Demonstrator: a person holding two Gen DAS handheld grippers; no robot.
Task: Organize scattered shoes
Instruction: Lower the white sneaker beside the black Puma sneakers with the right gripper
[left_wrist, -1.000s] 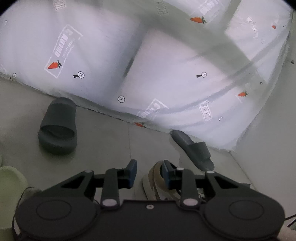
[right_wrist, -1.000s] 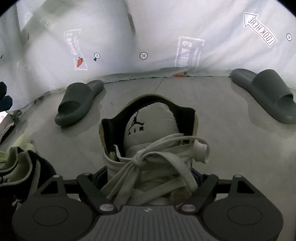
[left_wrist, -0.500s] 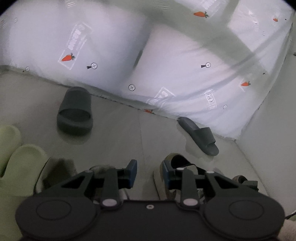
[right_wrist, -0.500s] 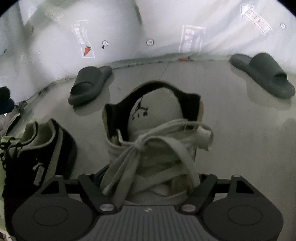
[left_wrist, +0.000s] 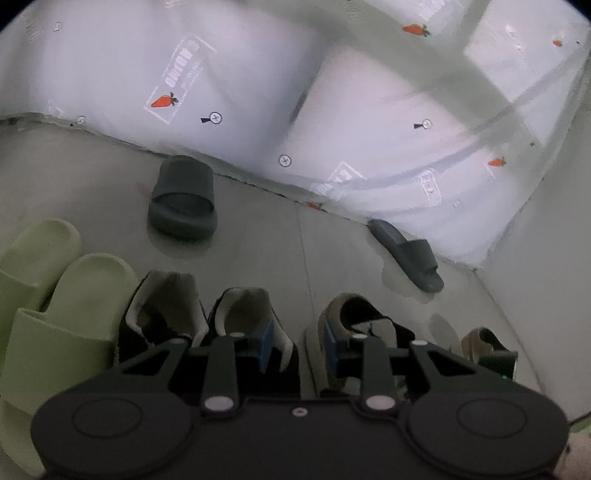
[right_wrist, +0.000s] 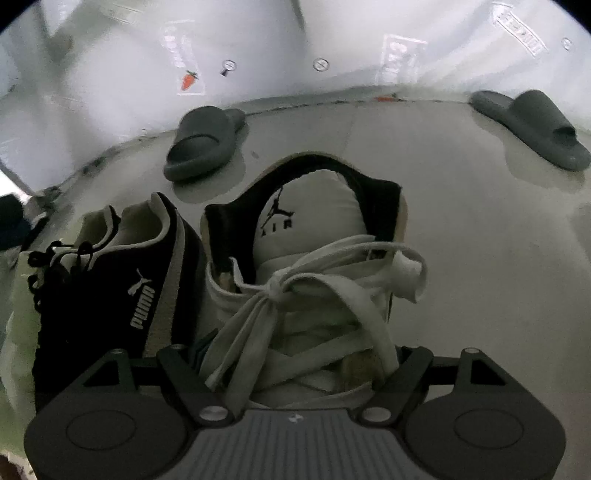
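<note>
My right gripper (right_wrist: 295, 354) is shut on a white and tan Jordan sneaker (right_wrist: 314, 236), gripping it across the laces; the shoe hides the fingertips. It sits close beside a black Puma sneaker (right_wrist: 140, 280) on its left. In the left wrist view, two pale green slides (left_wrist: 55, 295), two black sneakers (left_wrist: 166, 314) and the Jordan sneaker (left_wrist: 365, 321) form a row. My left gripper (left_wrist: 299, 343) hovers open above the gap between the black pair and the Jordan sneaker, holding nothing.
Two dark grey slides lie apart near the sheet-covered wall: one (left_wrist: 183, 199) at centre left, the other (left_wrist: 410, 254) towards the right corner. A tan shoe-like shape (left_wrist: 487, 347) shows at far right, partly hidden. Bare floor (right_wrist: 480, 258) lies right of the held sneaker.
My right gripper has carried the Jordan sneaker leftwards until it sits beside the black Puma sneaker. The left gripper has drawn back, still open, bringing the green slides and black sneakers into view.
</note>
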